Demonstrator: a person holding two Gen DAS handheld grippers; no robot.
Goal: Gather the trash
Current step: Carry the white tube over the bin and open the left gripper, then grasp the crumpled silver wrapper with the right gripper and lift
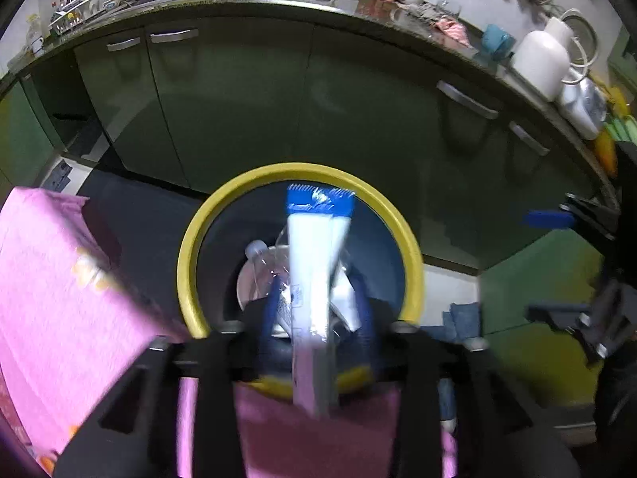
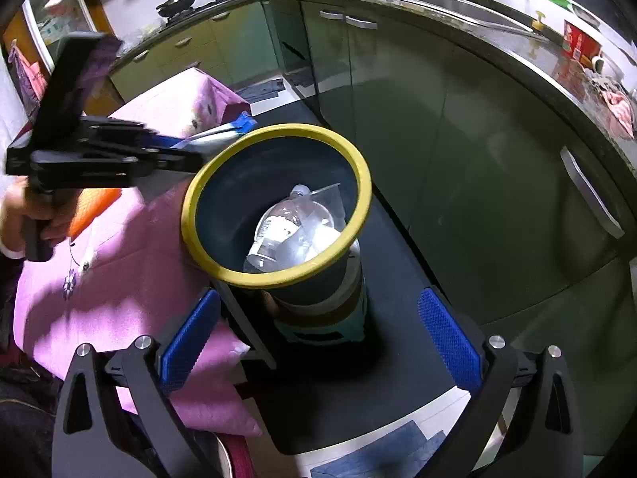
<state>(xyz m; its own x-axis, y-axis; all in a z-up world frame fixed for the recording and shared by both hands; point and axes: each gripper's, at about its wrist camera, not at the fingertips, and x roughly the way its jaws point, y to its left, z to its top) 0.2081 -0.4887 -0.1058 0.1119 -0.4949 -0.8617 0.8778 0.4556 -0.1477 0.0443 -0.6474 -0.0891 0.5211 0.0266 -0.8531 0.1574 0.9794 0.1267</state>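
Note:
A bin with a yellow rim (image 1: 191, 247) (image 2: 274, 279) stands on the dark floor beside the table. Inside lie a clear plastic bottle (image 2: 278, 231) (image 1: 258, 255) and some clear plastic. A long white wrapper with a blue end (image 1: 308, 247) (image 2: 235, 125) hangs over the bin's mouth between the blue fingers of my left gripper (image 1: 318, 290) (image 2: 199, 143). The jaws stand apart and do not seem to press on it. My right gripper (image 2: 320, 342) is wide open and empty, low in front of the bin; it also shows at the right edge (image 1: 553, 267).
A table with a pink cloth (image 1: 59, 279) (image 2: 119, 279) touches the bin's left side. Green cabinets (image 1: 239, 99) (image 2: 438, 139) under a cluttered counter with a sink curve round behind. A hand (image 2: 24, 207) grips the left tool's handle. Blue cloth (image 2: 378, 454) lies on the floor.

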